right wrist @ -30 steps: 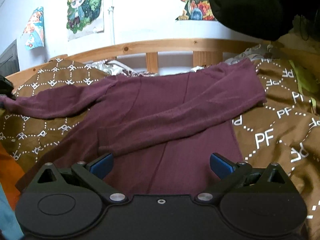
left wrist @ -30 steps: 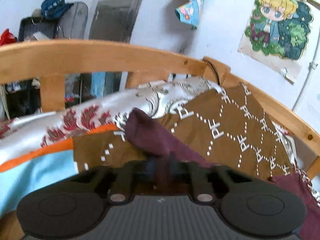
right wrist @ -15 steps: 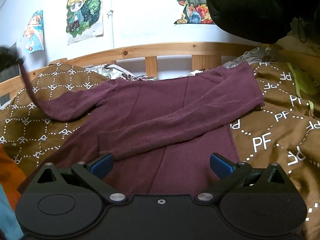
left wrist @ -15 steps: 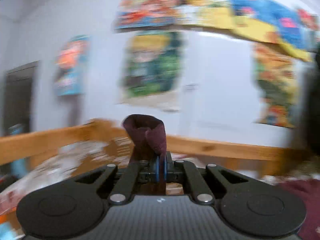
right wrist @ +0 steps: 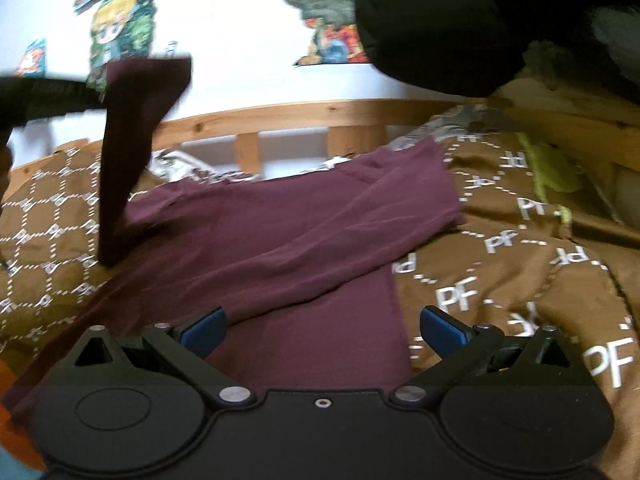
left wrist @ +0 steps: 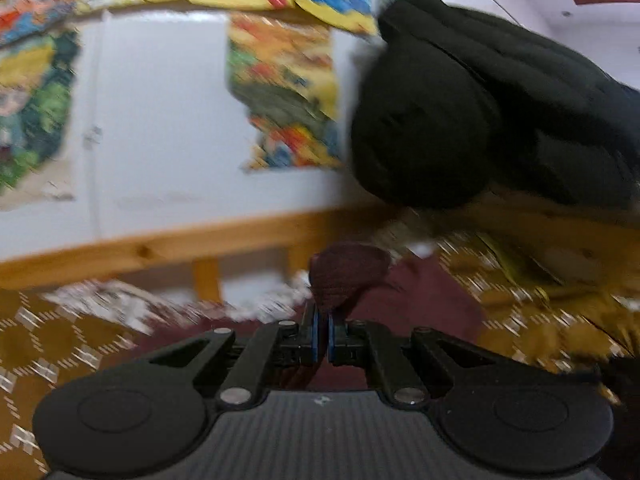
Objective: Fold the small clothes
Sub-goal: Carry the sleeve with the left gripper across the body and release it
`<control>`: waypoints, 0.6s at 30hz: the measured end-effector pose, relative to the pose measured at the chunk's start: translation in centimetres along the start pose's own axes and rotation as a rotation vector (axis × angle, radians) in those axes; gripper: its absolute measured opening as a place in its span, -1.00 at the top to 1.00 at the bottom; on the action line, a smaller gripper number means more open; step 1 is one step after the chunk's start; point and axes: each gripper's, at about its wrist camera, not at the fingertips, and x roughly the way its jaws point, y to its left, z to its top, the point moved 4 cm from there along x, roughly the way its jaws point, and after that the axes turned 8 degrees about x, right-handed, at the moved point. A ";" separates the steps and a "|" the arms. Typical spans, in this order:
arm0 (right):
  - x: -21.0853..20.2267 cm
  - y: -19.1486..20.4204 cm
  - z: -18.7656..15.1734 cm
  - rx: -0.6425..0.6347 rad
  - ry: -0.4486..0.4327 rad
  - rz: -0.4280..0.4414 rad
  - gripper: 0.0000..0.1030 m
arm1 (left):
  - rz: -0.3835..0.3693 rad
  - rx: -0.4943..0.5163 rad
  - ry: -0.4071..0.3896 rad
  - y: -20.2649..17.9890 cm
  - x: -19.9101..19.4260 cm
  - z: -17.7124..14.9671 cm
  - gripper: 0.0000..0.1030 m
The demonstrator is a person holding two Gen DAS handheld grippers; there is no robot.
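Observation:
A maroon long-sleeved top (right wrist: 256, 248) lies flat on a brown patterned blanket (right wrist: 520, 264), one sleeve folded across its body. My left gripper (left wrist: 322, 328) is shut on the cuff of the other sleeve (left wrist: 348, 276). In the right wrist view that sleeve (right wrist: 128, 152) hangs lifted high at the left, with the left gripper (right wrist: 86, 94) holding its end. My right gripper (right wrist: 322, 330) stands open low over the top's hem, with nothing between its blue pads.
A wooden bed rail (right wrist: 304, 116) runs behind the blanket under a white wall with cartoon posters (right wrist: 120, 28). A bulky black garment (right wrist: 440, 20) hangs at the upper right. A green item (right wrist: 556, 168) lies on the blanket at the right.
My left gripper has lifted the sleeve off the blanket and swung it right, over the top's left shoulder. The right gripper has edged slightly closer and stays open.

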 end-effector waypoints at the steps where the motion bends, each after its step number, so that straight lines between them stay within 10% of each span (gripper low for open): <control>1: 0.0 -0.5 0.1 0.007 -0.006 -0.013 -0.99 | -0.020 -0.001 0.019 -0.7 0.3 -0.6 0.93; 16: 1.0 -4.6 0.6 0.102 -0.022 -0.110 -0.99 | -0.154 -0.001 0.261 -5.4 2.5 -6.8 0.87; 18: 1.2 -4.6 0.5 0.097 -0.015 -0.106 -0.99 | -0.179 -0.006 0.298 -5.6 2.4 -7.5 0.25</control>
